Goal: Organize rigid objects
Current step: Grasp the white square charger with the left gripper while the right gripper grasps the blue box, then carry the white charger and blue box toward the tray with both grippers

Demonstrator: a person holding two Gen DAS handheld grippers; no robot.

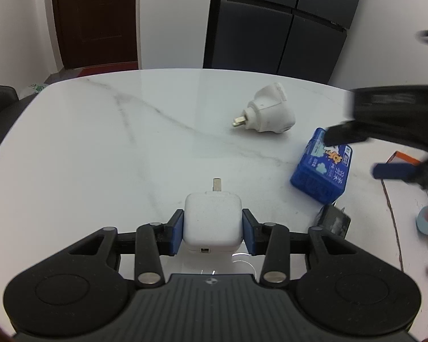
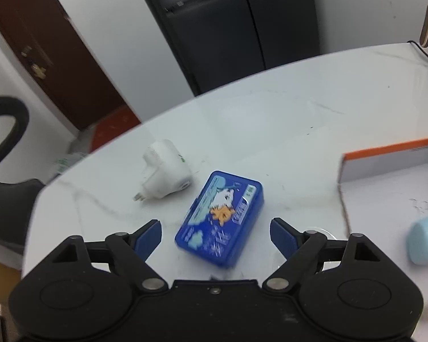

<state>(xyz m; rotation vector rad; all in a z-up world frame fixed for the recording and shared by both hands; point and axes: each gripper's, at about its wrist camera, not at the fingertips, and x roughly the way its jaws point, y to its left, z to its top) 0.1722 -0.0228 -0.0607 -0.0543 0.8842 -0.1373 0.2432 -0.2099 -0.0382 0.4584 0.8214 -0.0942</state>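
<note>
My left gripper (image 1: 212,232) is shut on a white square charger (image 1: 212,219), its prong pointing away, just above the white marble table (image 1: 100,148). A white round plug adapter (image 1: 266,111) lies farther off; it also shows in the right wrist view (image 2: 165,171). A blue tin box with a cartoon picture (image 1: 322,168) lies to the right. My right gripper (image 2: 215,235) is open and hovers over the blue tin (image 2: 221,216), a finger on each side, not touching. It shows blurred in the left wrist view (image 1: 365,154).
A small black charger (image 1: 333,219) lies beside the blue tin. An open box with an orange rim (image 2: 391,154) stands at the right, holding a light-blue object (image 2: 425,242). A dark fridge (image 1: 279,20) and a brown door (image 1: 97,17) stand behind the table.
</note>
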